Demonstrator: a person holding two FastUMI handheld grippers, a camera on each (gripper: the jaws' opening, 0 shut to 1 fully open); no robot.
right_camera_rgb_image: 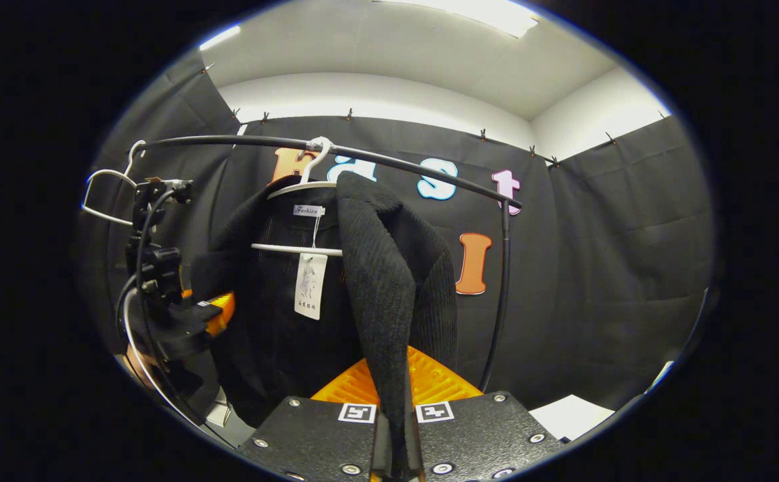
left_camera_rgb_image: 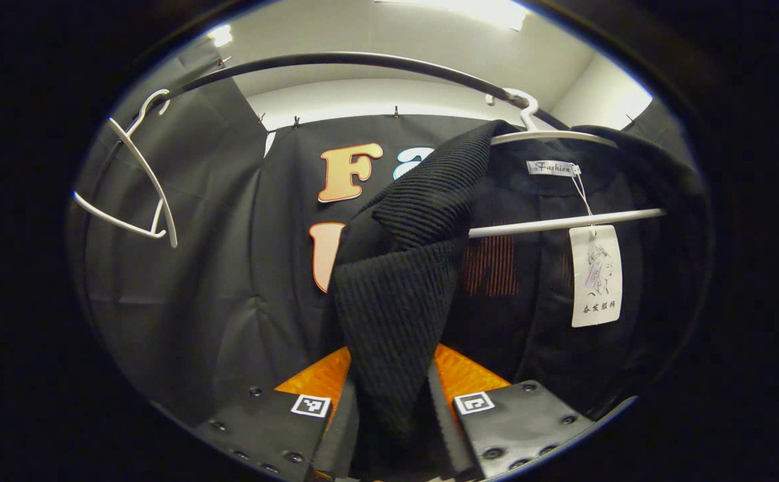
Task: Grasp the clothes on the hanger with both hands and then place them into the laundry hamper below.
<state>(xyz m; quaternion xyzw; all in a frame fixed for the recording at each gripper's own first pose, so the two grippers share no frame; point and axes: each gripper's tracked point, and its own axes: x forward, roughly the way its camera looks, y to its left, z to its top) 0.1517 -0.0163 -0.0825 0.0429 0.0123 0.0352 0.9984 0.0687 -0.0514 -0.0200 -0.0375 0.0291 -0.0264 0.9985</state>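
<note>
I have the black ribbed knit cardigan pinched in both grippers: my left gripper has its fingers pressed on a fold of one front edge, and my right gripper is squeezed tight on the other front edge, the fabric running up from between its fingers. The garment hangs on a white hanger hooked over the black curved rail, with its collar and paper swing tag facing me between the two lifted front panels. In the right gripper view I can see my left gripper just beside the cardigan's far edge. I judge the knit soft, floppy and fairly light, with a rib that grips well and will not slip, though it will stretch and sag if I pull from one side alone. The front edges are a fair hold, but the shoulders must slide off the hanger arms, so an even lift seems wise; the hanger may swing or snag. A second, empty white hanger hangs farther along the rail. Black cloth walls the booth under a white ceiling; the hamper is somewhere below.
</note>
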